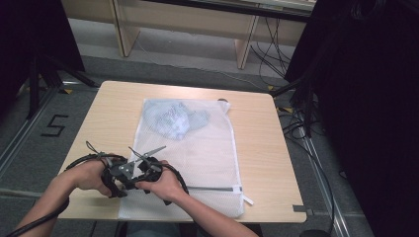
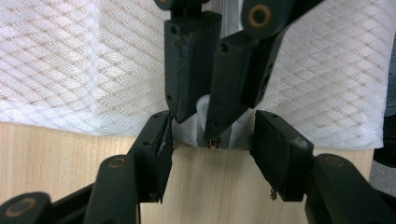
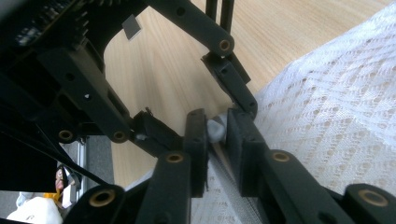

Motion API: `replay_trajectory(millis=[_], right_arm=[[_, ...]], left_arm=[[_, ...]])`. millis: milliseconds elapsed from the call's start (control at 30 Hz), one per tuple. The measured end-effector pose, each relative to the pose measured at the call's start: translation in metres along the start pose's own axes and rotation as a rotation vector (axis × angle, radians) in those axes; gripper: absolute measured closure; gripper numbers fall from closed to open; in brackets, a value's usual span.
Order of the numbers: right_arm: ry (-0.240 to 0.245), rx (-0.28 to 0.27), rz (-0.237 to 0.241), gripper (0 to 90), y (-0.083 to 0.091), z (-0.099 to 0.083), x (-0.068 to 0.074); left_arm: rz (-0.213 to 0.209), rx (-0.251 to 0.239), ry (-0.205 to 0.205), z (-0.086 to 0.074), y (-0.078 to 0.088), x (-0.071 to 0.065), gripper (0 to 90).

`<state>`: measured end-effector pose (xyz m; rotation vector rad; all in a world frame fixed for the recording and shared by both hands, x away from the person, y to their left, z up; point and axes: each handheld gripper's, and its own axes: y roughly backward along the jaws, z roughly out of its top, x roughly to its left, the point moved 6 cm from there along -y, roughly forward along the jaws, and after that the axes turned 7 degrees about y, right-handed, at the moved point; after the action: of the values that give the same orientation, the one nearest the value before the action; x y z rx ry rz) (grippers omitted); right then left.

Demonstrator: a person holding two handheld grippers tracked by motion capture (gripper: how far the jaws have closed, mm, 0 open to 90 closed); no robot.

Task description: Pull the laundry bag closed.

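At the mesh laundry bag's (image 1: 207,148) corner, the right gripper (image 3: 217,130) pinches the white zipper pull (image 3: 215,129) between wide-spread left gripper (image 2: 212,140) jaws.

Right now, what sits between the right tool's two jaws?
In the right gripper view, the right tool has a small white zipper pull between its jaws, at the edge of the white mesh laundry bag.
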<state>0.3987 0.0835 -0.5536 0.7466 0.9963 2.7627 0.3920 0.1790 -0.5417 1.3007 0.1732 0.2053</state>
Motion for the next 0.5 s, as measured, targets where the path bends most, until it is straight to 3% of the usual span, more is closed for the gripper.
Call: replay_trajectory(millis=[67, 300, 433, 500], right_arm=[[0.008, -0.004, 0.004, 82.4, -0.0011, 0.0, -0.0013], [-0.052, -0.008, 0.04, 86.9, 0.0003, -0.0005, -0.0006], [-0.099, -0.037, 0.044, 87.0, 0.0052, -0.0006, -0.003], [-0.108, -0.038, 0.047, 87.0, 0.0062, -0.0005, -0.0027]], left_arm=[[-0.021, 0.004, -0.001, 0.0, -0.0005, -0.0015, 47.0], [-0.032, 0.009, -0.002, -0.0001, -0.0003, -0.0025, 52.3], [-0.019, 0.013, 0.001, -0.0009, 0.0012, 0.0006, 61.7], [-0.003, 0.013, 0.008, -0.0005, 0.0016, 0.0013, 62.3]])
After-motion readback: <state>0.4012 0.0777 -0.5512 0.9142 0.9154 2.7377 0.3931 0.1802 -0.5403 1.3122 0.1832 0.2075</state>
